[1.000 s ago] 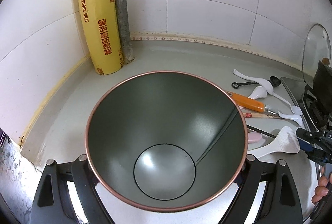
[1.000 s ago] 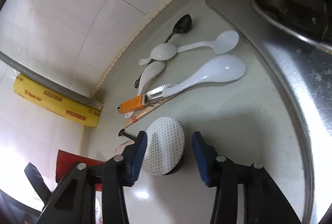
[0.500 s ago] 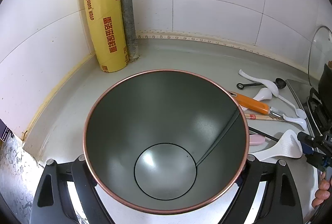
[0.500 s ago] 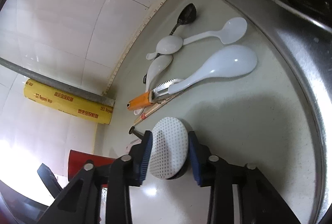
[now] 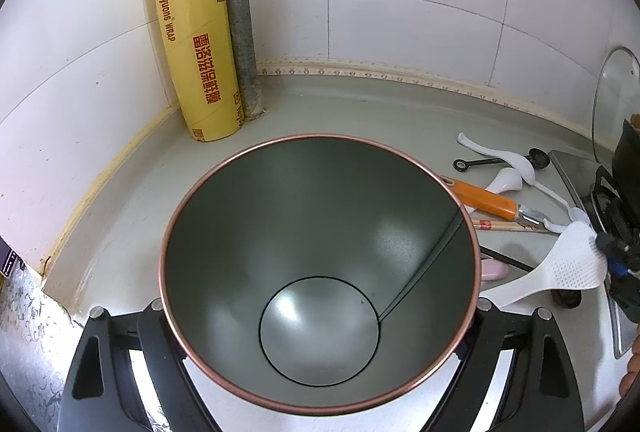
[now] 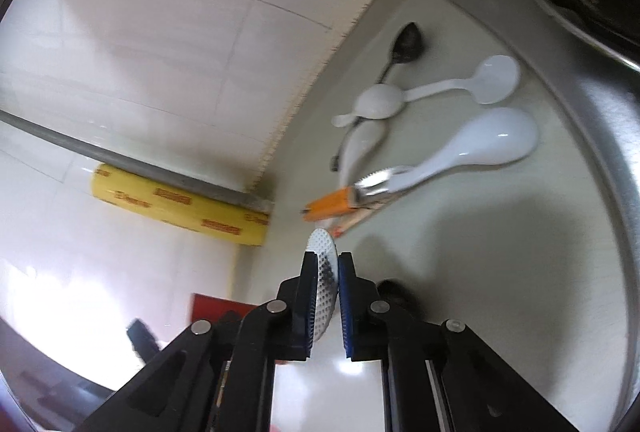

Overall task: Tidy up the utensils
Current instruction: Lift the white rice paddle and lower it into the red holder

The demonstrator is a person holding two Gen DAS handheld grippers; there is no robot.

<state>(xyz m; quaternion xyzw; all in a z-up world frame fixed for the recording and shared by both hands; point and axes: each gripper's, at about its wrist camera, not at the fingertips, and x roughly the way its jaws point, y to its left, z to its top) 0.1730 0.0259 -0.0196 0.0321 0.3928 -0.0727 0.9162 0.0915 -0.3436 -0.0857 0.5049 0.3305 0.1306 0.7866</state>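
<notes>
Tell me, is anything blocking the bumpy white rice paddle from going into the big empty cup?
Nothing visible does. The right gripper has just been closing and its fingers pinch the rice paddle by its head. The cup, held by the left gripper, is open and empty, with clear counter between them.

My right-wrist view is smeared with motion, so the print on the yellow roll of cling wrap [image 6: 180, 205] is unreadable there. My blue right pads cover the middle of the white dimpled plastic rice paddle [image 6: 322, 286], and its handle is out of sight. In the left view, the copper-rimmed dark metal canister [image 5: 320, 260] hides the near ends of the orange-handled peeler [image 5: 484, 199], the wooden chopsticks [image 5: 508, 226] and a pale pink object [image 5: 494, 270]. The glass pot lid [image 5: 614, 103] is cut off at the right edge.
</notes>
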